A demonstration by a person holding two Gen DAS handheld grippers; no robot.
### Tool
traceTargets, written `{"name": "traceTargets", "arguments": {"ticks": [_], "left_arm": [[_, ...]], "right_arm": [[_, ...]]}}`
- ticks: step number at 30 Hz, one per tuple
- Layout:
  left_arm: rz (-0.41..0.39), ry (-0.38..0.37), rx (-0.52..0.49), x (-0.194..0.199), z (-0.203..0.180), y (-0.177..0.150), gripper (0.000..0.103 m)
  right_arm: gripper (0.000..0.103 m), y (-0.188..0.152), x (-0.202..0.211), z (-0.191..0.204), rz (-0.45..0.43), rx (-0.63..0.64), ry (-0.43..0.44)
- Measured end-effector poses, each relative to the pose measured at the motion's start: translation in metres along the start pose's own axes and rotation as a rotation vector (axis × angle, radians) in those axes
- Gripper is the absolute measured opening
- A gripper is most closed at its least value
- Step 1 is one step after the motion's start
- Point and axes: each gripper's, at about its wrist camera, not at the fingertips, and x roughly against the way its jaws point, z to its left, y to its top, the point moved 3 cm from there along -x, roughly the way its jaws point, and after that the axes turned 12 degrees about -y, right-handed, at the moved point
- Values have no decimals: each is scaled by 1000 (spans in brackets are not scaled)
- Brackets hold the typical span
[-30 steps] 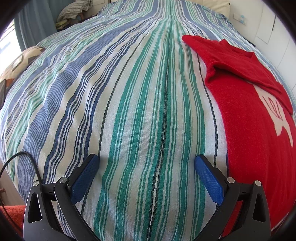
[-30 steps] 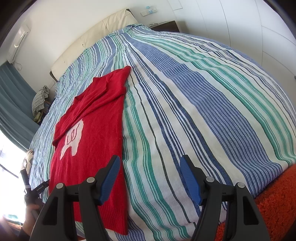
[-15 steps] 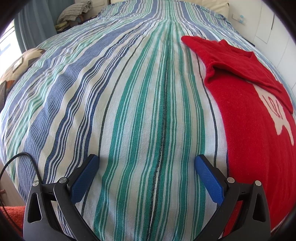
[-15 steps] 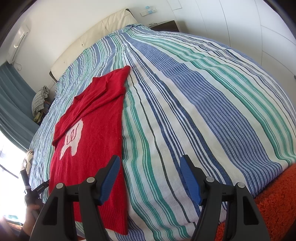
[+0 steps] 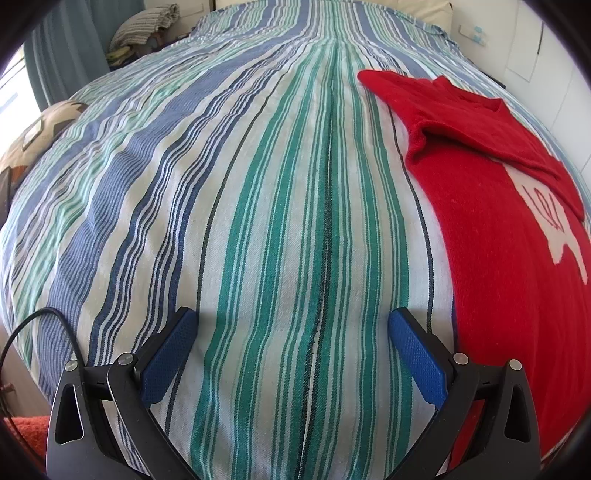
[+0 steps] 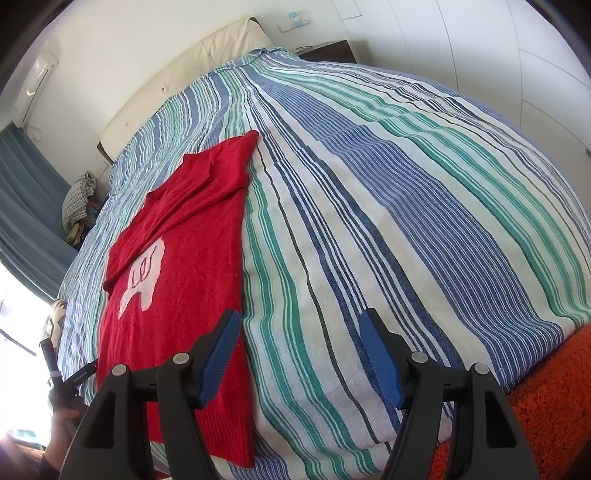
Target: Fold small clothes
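A small red knit sweater [image 6: 184,258] with a white motif lies flat on the striped bedspread [image 6: 369,206], one sleeve folded across its chest. In the left wrist view the sweater [image 5: 498,240] is at the right. My left gripper [image 5: 291,317] is open and empty over the bedspread [image 5: 258,184], left of the sweater's hem. My right gripper [image 6: 299,321] is open and empty, its left finger [image 6: 218,354] over the sweater's right edge near the hem.
The bed's near edge drops to an orange rug [image 6: 535,398]. A cream headboard [image 6: 177,74] and white wall lie beyond. A chair with piled cloth [image 5: 144,22] and blue curtains [image 6: 26,206] stand at the left. A patterned cushion [image 5: 44,129] lies by the bed's left side.
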Motion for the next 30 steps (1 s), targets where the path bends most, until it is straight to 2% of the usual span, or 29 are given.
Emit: {"name": "traceTargets", "arguments": {"ticks": [20,23,24,27,30], "left_arm": [[-5,6,-8,-1,-1,-1,103],[48,-8,6,11,-1,1,101],[66,-31,18,21,-3,1,101],[27,-215,39,67,-16,-12,101],[88,-326,28,79,-39,-42,101]], "right_arm": [[67,-1,-5,2,13,-3,-6],[67,2,-4,2,19,-2,-5],[67,4,1,2,18,-12,10],[67,7,17,7,43,3,87],[67,-11,16,18,188,39,180]]}}
